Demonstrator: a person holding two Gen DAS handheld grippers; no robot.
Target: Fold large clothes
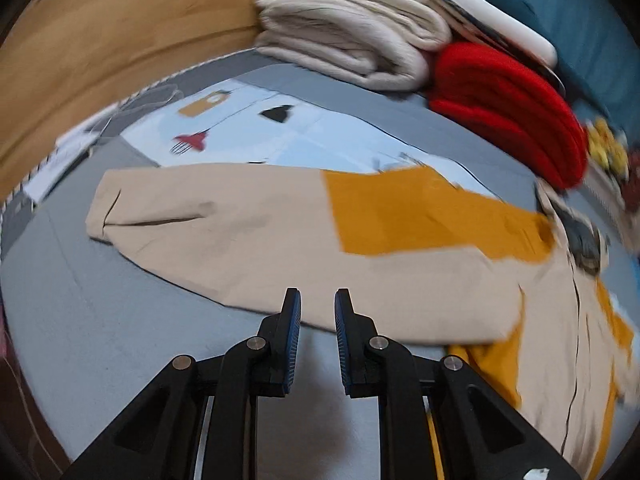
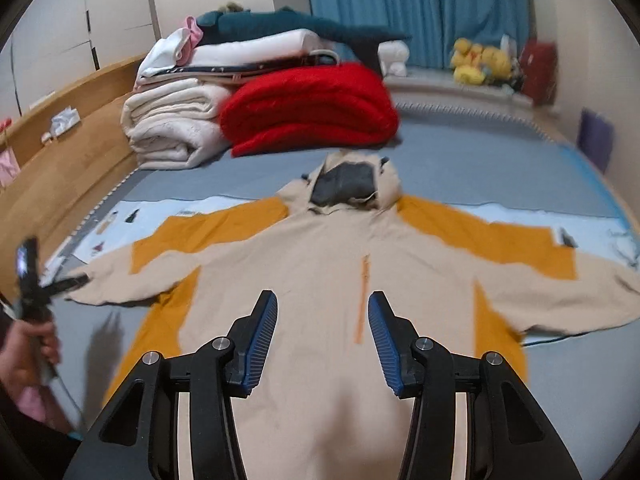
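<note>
A beige and mustard hooded jacket (image 2: 320, 264) lies face up on the grey bed (image 2: 460, 168), both sleeves spread out and its grey-lined hood (image 2: 344, 188) at the far end. In the right wrist view my right gripper (image 2: 322, 300) hovers open over the jacket's chest, nothing between its fingers. The left wrist view shows the beige sleeve (image 1: 240, 232) stretched across the bed. My left gripper (image 1: 318, 296) hangs over that sleeve's near edge, jaws a narrow gap apart and empty. A hand (image 2: 28, 356) holds the left gripper (image 2: 30, 276) beside the sleeve's cuff.
Folded cream blankets (image 2: 172, 128) and a red blanket (image 2: 308, 108) are stacked at the head of the bed, more folded items on top. A wooden bed frame (image 2: 80, 132) runs along the left. A pale blue printed mat (image 1: 248, 128) lies under the jacket. Yellow plush toys (image 2: 480, 64) sit by the curtain.
</note>
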